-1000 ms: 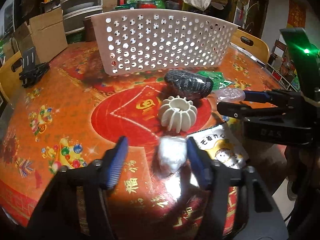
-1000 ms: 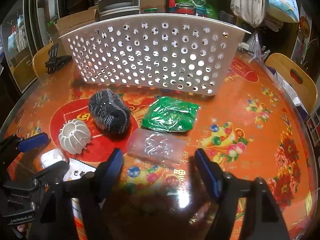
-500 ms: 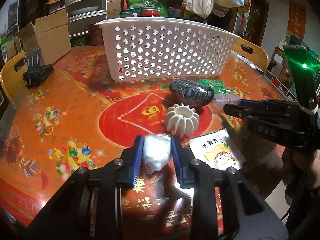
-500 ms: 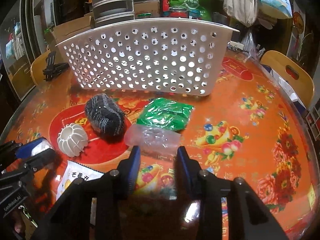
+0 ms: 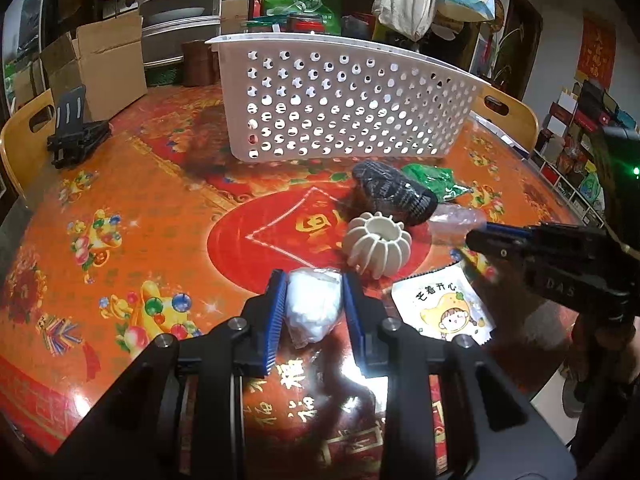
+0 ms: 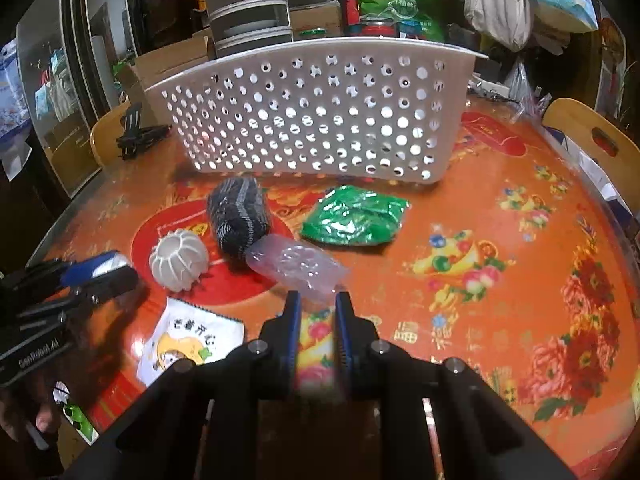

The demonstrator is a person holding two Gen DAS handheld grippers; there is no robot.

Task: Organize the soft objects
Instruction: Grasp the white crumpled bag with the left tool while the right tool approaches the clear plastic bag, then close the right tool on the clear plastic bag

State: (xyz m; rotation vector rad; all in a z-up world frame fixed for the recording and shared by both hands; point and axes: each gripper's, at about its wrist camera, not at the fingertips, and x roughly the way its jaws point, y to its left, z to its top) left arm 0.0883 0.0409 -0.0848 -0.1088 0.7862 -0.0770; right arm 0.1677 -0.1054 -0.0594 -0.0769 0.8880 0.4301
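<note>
My left gripper (image 5: pixel 314 300) is shut on a white soft wad in clear wrap (image 5: pixel 314 306), low over the table. My right gripper (image 6: pixel 317 312) is nearly shut and empty, its tips just short of the near end of a clear plastic packet (image 6: pixel 296 266). Around them lie a black knitted bundle (image 6: pixel 237 216), a white ribbed ring (image 6: pixel 179 264), a green foil bag (image 6: pixel 356 220) and a white snack pouch (image 6: pixel 188 346). The white perforated basket (image 6: pixel 312 120) stands behind them; it also shows in the left wrist view (image 5: pixel 344 108).
The round table has a glossy orange and red cloth (image 6: pixel 500 272). A black stand (image 5: pixel 76 130) sits at the far left. Wooden chairs (image 6: pixel 596 140) ring the table. Boxes, bags and drawers crowd the back.
My left gripper closed on the white wad and lifted it slightly. My right gripper closed from wide open to nearly shut, just short of the clear packet.
</note>
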